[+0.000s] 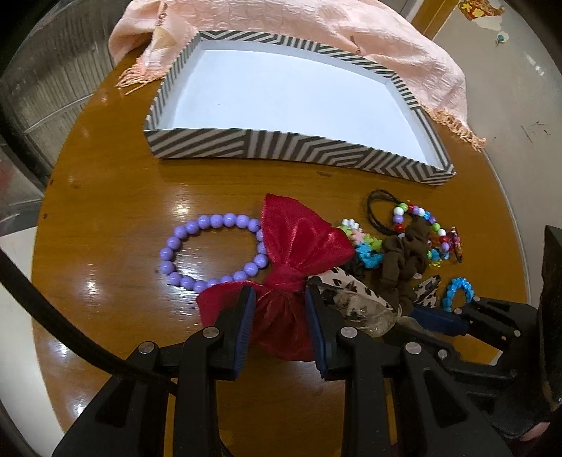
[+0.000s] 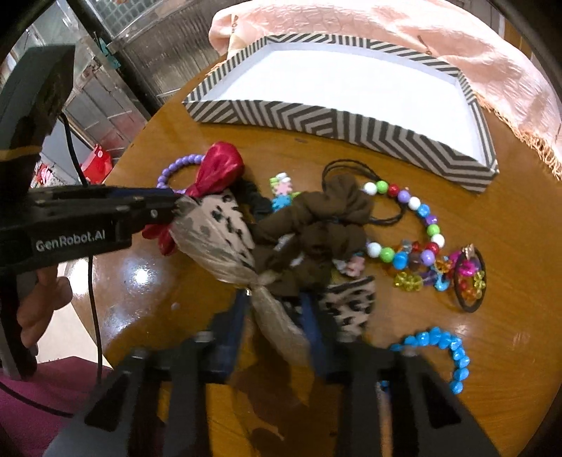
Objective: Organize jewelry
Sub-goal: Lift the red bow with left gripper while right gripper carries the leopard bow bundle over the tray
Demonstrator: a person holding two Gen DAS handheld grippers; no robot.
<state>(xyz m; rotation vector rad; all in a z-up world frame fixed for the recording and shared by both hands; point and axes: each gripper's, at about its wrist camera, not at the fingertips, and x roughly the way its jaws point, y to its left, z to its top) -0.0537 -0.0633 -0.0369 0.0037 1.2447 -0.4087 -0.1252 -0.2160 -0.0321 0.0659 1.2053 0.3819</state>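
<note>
In the left wrist view my left gripper is shut on the lower lobe of a shiny red bow, just below its knot. A purple bead bracelet lies partly under the bow. In the right wrist view my right gripper is shut on the knot of a leopard-print bow, though the fingers are blurred. The left gripper reaches in from the left, its tip at the red bow. A brown scrunchie lies against the leopard bow. The striped box behind shows only a bare white floor.
A multi-colour bead bracelet, a blue bead bracelet, small plastic charms and a black hair tie lie right of the bows on the round wooden table. A pink fringed scarf is draped behind the box. A hand grips the left gripper's handle.
</note>
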